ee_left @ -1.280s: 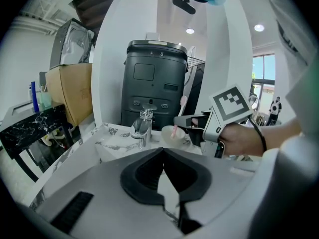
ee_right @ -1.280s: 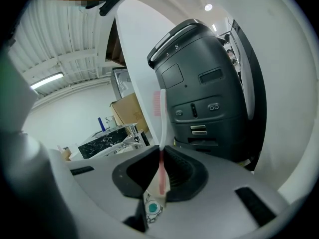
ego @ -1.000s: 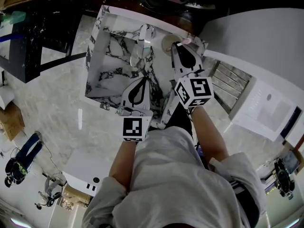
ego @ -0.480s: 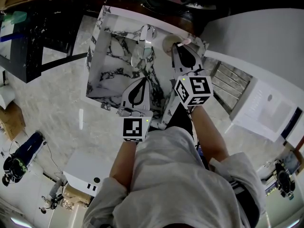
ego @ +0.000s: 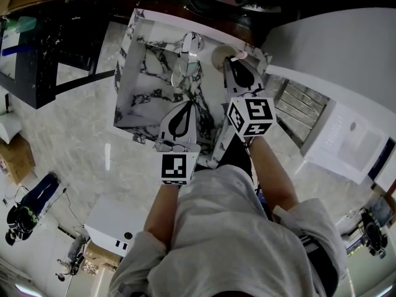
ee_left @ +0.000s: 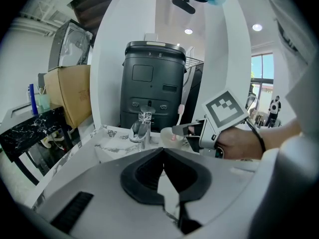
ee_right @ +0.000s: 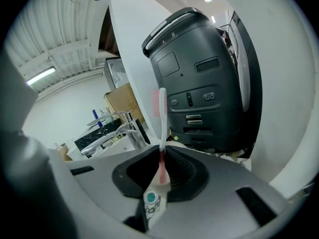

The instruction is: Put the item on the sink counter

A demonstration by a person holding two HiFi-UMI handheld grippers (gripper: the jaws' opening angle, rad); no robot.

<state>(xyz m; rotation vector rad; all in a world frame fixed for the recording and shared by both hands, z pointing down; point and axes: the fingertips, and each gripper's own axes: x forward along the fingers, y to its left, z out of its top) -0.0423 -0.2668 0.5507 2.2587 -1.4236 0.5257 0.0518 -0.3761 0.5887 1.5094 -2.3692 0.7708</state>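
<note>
A pink and white toothbrush (ee_right: pixel 162 114) stands upright between the jaws of my right gripper (ee_right: pixel 162 153), which is shut on its handle. In the head view that gripper (ego: pixel 234 62) hovers over the back right corner of the marbled sink counter (ego: pixel 137 23), with the brush's pink head (ego: pixel 242 54) beside a round pale cup (ego: pixel 218 55). The left gripper view shows the brush (ee_left: pixel 180 114) rising above the cup (ee_left: pixel 168 135). My left gripper (ego: pixel 185 106) is shut and empty over the basin, its tips (ee_left: pixel 163 150) meeting.
A chrome faucet (ego: pixel 189 47) stands at the back of the sink. Behind the counter is a large black appliance (ee_left: pixel 154 78). A cardboard box (ee_left: pixel 70 91) and a black marbled table (ego: pixel 37 60) are to the left. A small teal-capped tube (ee_right: pixel 150 199) lies below the right jaws.
</note>
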